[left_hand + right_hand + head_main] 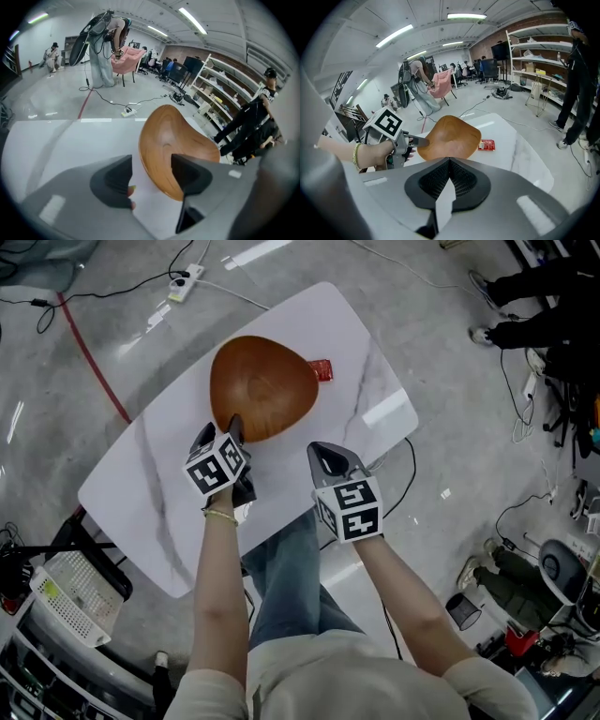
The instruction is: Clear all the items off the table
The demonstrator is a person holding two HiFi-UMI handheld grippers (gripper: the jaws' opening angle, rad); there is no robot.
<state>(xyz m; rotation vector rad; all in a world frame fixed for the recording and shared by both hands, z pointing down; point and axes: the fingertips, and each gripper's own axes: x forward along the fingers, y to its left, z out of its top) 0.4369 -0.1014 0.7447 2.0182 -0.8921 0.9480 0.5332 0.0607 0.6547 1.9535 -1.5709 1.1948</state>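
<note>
Left claw [221, 430], tilted down, gapes at the wooden bowl [267, 385]; right claw [322, 454] clenched, empty.

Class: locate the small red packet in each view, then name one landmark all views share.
Head view: red packet upper centre, just right of the wooden bowl.
Left gripper view: not in it.
Right gripper view: centre, right of the wooden bowl.
Shared landmark: the wooden bowl.

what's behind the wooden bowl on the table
A small red packet lies on the white table just beyond the wooden bowl, by its rim; whether they touch is unclear. Anything beneath the bowl is covered.
</note>
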